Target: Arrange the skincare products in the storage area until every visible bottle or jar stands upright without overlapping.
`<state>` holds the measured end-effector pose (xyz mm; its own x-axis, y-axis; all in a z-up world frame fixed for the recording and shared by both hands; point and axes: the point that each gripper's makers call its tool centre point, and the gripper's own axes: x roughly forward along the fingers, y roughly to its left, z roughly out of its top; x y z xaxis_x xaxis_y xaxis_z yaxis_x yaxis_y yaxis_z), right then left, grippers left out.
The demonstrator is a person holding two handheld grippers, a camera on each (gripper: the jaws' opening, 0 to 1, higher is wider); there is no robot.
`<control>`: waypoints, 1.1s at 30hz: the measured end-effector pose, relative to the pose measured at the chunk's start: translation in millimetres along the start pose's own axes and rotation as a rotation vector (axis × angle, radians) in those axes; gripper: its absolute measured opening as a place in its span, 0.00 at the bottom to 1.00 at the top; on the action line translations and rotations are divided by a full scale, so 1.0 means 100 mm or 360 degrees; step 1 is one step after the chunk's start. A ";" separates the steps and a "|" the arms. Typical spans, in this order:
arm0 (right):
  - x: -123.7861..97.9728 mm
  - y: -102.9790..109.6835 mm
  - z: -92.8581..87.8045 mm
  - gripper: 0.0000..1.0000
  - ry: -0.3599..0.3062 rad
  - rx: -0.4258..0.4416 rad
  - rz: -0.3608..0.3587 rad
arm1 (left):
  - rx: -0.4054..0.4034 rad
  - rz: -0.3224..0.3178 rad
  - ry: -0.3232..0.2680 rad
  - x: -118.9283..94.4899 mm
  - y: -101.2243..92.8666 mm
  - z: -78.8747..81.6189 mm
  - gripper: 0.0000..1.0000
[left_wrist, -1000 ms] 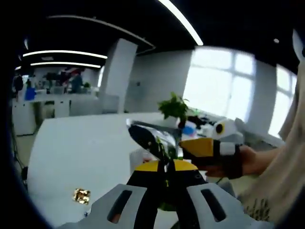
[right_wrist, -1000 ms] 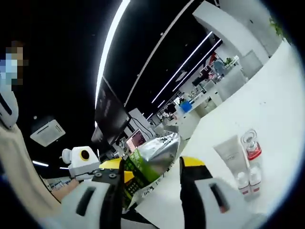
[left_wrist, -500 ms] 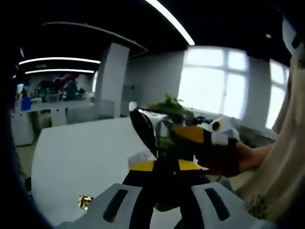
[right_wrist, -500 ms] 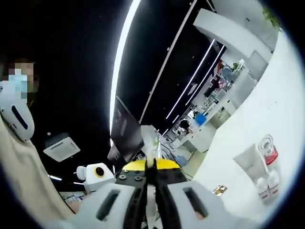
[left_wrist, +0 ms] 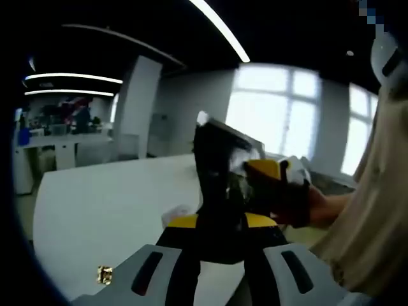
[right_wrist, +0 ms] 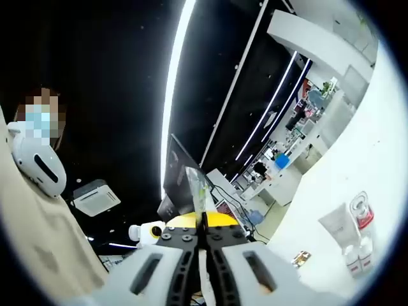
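Note:
A dark green and silver foil pouch stands upright between the jaws of my left gripper, which is shut on its lower part. My right gripper, held by a person's hand, comes in from the right and clamps the pouch's side. In the right gripper view my right gripper is shut on the pouch's thin silver edge. Far off on the white table stand a white tube, a clear bottle with a red band and small white bottles.
A small gold object lies on the white table near its front edge, and the same gold object is in the right gripper view. The person's beige sleeve fills the right side. Desks and windows are behind.
The right gripper's jaws, apart around the pouch a second ago, have shut on its edge. The pouch has swung from slanted to upright, and both cameras have shifted.

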<state>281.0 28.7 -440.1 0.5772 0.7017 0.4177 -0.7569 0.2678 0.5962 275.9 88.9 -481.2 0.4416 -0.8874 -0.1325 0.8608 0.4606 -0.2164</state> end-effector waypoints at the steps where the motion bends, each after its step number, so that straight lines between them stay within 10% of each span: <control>1: -0.01 0.02 0.01 0.01 0.0001 0.0012 0.0015 | -0.0011 -0.0012 -0.0001 -0.01 -0.01 0.01 0.21; 12: 0.02 0.16 0.10 0.01 0.0010 -0.0048 0.0093 | 0.0032 -0.0100 0.0010 -0.06 -0.12 0.14 0.33; 18: 0.00 0.30 0.03 0.01 0.0042 0.0002 0.0167 | 0.0009 0.0056 0.0009 -0.06 0.09 0.15 0.66; 27: 0.05 0.46 -0.03 0.01 0.0116 0.0076 0.0265 | -0.0142 -0.0326 0.0123 0.06 -0.41 -0.03 0.61; 33: 0.04 0.39 0.01 0.01 0.0151 0.0060 0.0243 | -0.0104 -0.0368 0.0179 0.08 -0.49 -0.13 0.27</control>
<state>254.3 40.7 -414.8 0.4234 0.7920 0.4398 -0.8204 0.1294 0.5569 234.0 59.6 -484.2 0.2008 -0.9633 -0.1780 0.9159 0.2491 -0.3147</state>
